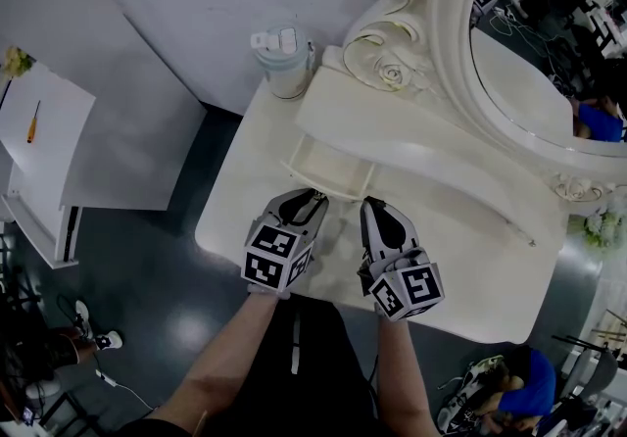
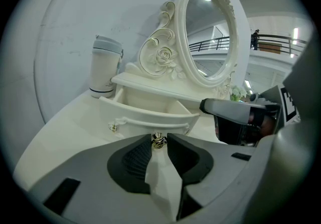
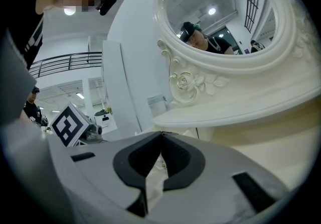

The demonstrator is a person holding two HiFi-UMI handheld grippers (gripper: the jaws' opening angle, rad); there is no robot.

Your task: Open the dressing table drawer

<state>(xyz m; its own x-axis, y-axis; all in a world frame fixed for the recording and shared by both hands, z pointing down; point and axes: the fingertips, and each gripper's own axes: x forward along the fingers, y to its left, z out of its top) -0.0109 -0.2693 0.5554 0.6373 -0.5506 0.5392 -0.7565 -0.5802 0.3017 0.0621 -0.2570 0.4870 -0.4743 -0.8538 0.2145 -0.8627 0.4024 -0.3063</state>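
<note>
- Your left gripper [image 1: 312, 198] sits just left of center frame in the head view, with its tips at the front of the drawer [image 1: 328, 170].
- In the left gripper view its jaws are narrow and closed on the small brass knob [image 2: 158, 141], which is pinched right at the tips.
- The drawer is pulled out from under the raised shelf [image 1: 421, 146]. It is open and its inside shows pale, at center frame in the head view.
- In the left gripper view the drawer front [image 2: 150, 116] runs across mid frame, just above the knob.
- Your right gripper [image 1: 372, 205] is just right of the left one, over the tabletop and near the drawer's right corner.
- In the right gripper view the jaw tips [image 3: 160, 133] meet with nothing between them.
- The left gripper's marker cube [image 3: 67, 125] shows at lower left in the right gripper view.
- The cream dressing table [image 1: 245, 210] fills center frame, with the oval mirror [image 1: 529, 72] at upper right.
- A pale lidded tumbler [image 1: 282, 58] stands upright at the table's back corner, top center of the frame, beside the carved mirror frame.
- Both of your forearms enter from the bottom edge in the head view.
</note>
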